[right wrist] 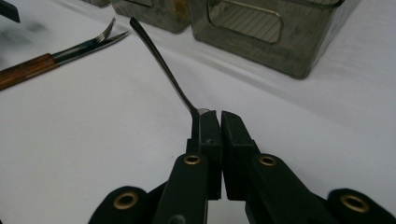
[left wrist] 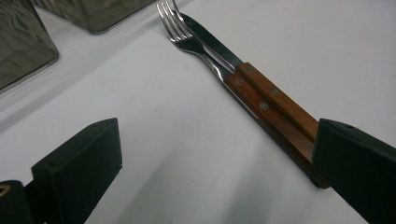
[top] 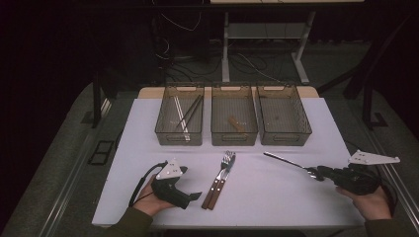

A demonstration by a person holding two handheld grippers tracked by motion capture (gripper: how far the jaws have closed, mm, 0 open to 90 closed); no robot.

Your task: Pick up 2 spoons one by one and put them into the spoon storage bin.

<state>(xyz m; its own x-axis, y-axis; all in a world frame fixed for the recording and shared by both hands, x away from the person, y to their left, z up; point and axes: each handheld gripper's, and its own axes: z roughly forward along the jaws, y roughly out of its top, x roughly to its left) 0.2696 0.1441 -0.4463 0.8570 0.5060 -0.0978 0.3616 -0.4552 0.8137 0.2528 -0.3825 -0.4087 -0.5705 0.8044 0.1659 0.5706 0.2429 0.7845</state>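
Right gripper (right wrist: 215, 116): jaws pressed together on the bowl end of a metal spoon (right wrist: 161, 63). I see the slim handle running out ahead of the pads and rising, tip free in the air, pointing toward the three bins beyond it. In the high view the spoon (top: 284, 159) sticks out from the right gripper (top: 316, 173) toward the middle of the table.

Handling, my judgement: light, rigid, polished steel, so slippery. The grip sits at one end with a long lever ahead; the spoon could pivot in the pads if I swing fast. A hold nearer the neck would be steadier. Not fragile.

Look: thin dark-shining stem, slightly flared rounded tip, bowl mostly hidden between the pads.

Left gripper (top: 195, 196): jaws wide apart, resting low on the white table (top: 276, 197), holding nothing. Ahead of it, by its right jaw, lie a fork (left wrist: 187, 35) and knife (left wrist: 210, 42) with riveted wooden handles, side by side and touching.

Right-hand bin (top: 283, 116) looks empty.
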